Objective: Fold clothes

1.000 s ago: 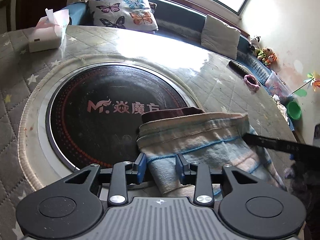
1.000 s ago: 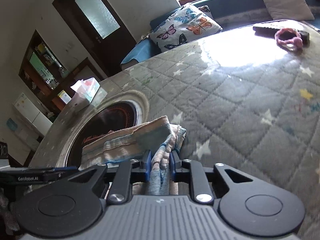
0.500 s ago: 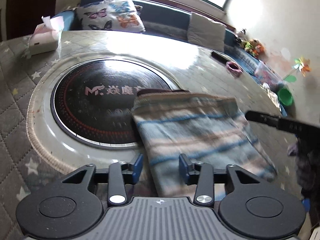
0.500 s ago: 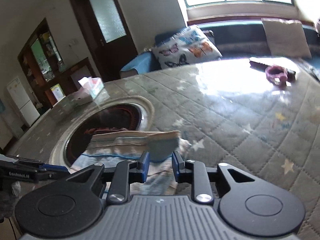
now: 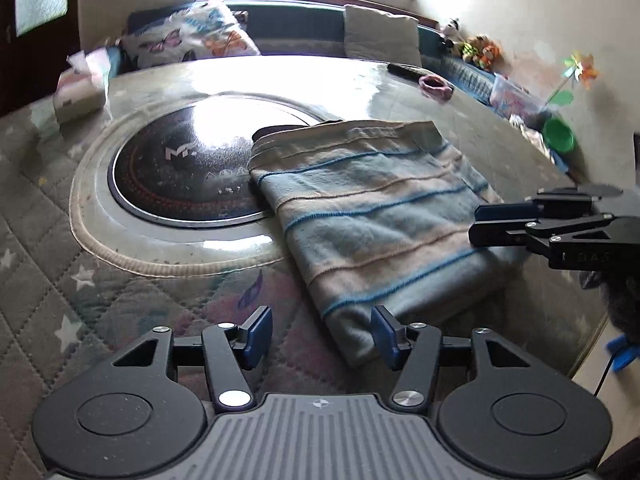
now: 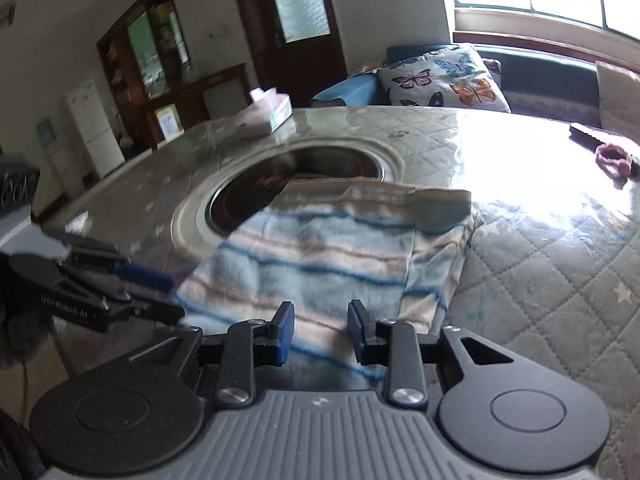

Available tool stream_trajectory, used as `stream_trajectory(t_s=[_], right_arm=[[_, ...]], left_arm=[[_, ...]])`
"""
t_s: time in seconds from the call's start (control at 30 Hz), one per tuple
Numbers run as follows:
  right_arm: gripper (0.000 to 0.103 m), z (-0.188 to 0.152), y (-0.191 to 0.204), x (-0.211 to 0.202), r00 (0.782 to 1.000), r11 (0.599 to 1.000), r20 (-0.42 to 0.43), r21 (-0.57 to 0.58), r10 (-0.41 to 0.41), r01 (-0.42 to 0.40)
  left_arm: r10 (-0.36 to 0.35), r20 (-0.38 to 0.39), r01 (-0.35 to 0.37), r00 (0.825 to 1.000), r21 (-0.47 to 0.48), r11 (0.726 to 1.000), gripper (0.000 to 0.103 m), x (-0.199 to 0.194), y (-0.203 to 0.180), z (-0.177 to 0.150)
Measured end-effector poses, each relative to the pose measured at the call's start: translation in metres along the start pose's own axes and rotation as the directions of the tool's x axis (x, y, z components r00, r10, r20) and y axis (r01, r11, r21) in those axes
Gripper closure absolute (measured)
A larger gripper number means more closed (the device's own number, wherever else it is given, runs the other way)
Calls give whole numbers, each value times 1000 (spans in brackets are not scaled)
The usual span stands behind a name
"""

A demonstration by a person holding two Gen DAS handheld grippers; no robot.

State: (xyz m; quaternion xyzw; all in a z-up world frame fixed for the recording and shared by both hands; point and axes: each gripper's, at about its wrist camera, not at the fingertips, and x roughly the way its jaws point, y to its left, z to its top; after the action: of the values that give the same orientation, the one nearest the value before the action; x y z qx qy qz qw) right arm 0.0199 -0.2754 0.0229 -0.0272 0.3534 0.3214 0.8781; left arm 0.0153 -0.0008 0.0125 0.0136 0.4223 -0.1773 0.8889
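A folded striped garment (image 5: 372,208), light blue and cream with blue lines, lies flat on the quilted table, its far edge over the black round hotplate (image 5: 180,164). It also shows in the right wrist view (image 6: 332,252). My left gripper (image 5: 322,332) is open and empty, just short of the garment's near corner. My right gripper (image 6: 320,330) is open and empty, above the garment's near edge. The right gripper also shows at the right of the left wrist view (image 5: 492,224), beside the garment. The left gripper shows at the left of the right wrist view (image 6: 140,280).
A tissue box (image 5: 80,88) stands at the table's far left. A pink hair tie (image 5: 436,86) and a dark remote (image 5: 404,70) lie at the far right. The table edge (image 5: 592,340) runs close on the right. Cushions (image 6: 440,80) lie on the bench behind.
Both grippers let go of the garment, opened and pulled back. The garment now lies spread flat on the table instead of bunched between the fingers.
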Motion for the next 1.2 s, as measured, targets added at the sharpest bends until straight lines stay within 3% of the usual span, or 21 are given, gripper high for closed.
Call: stream_trajectory(t_s=[0.17,0.33,0.43,0.7,0.8,0.87,0.93,0.97,1.0,1.2], right_arm=[[71,-4,3,-10,1000,999,7,-29,-27,27],[70,1,0,-26,999,998,36,-37,-40,41],[60,-2,9,-30,999,995,19,-99,-27,28],[55,-14,52,-13,999,940,8,-338,-48,47],[55,-18,65,-5,998,894,6,-444,-65,61],[59,-21,72,-1,995,858,26,-504,-98,98],[76,-18,76,-1,994,849,29,-518,-102,102],[91,-16,76,-1,995,852,29,-514,-96,97],[95,-14,75,-3,996,861,27,-501,-85,87],[99,2,68,-16,997,904,62,-421,-48,70]], left_arm=[[5,21,-6,1000,33,999,44,-10,-6,-6],[27,43,-33,999,144,989,45,-15,-26,-14],[50,53,-58,997,175,983,45,-11,-35,-14],[76,80,-91,994,200,976,44,-11,-41,-15],[80,83,-95,993,197,976,44,-12,-41,-17],[80,88,-96,993,202,975,44,-13,-43,-18],[83,97,-102,992,214,971,44,-12,-46,-19],[86,102,-106,991,218,970,43,-12,-48,-19],[90,108,-112,990,219,969,43,-11,-49,-19],[121,164,-158,979,232,960,37,-6,-61,-16]])
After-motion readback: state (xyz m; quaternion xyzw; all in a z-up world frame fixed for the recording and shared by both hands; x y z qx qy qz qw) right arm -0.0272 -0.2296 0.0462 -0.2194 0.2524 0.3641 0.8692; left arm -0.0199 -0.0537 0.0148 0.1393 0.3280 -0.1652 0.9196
